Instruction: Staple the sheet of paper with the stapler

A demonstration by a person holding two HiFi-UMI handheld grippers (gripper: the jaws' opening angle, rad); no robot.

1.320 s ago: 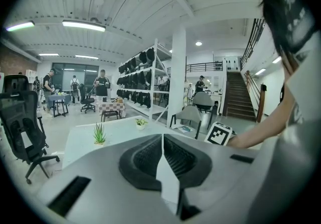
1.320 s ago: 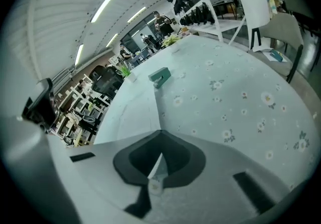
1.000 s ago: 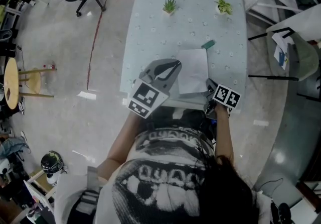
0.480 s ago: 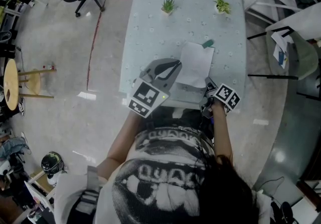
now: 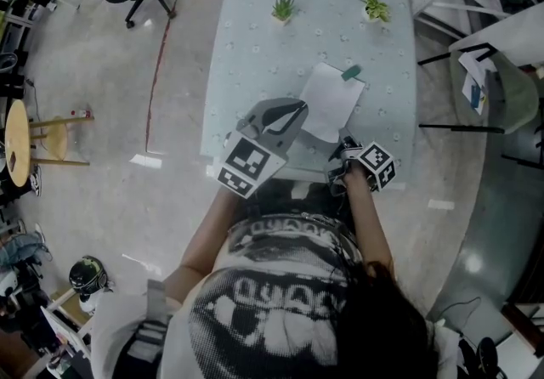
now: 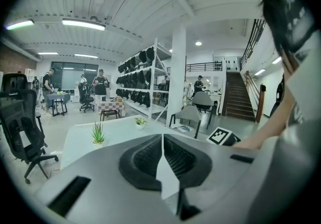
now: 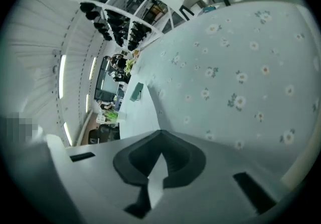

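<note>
Head view: sheet (image 5: 333,101) lies skewed on the table's (image 5: 255,54) near right part, stapler (image 5: 351,73) at its far corner. Left claw (image 5: 299,105) tips meet the sheet's left corner, right claw (image 5: 342,148) its near corner.
Left gripper view: my jaws together, white sliver in the seam, nothing clearly gripped.
Right gripper view: jaws pinched shut on the sheet's edge.

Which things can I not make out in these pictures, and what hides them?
Head view: stapler too small to tell whether the sheet of paper is inside it.
Left gripper view: sheet and stapler hidden behind the body of the left gripper.
Head view: fingers of the right gripper too small and dark to show a grip.
</note>
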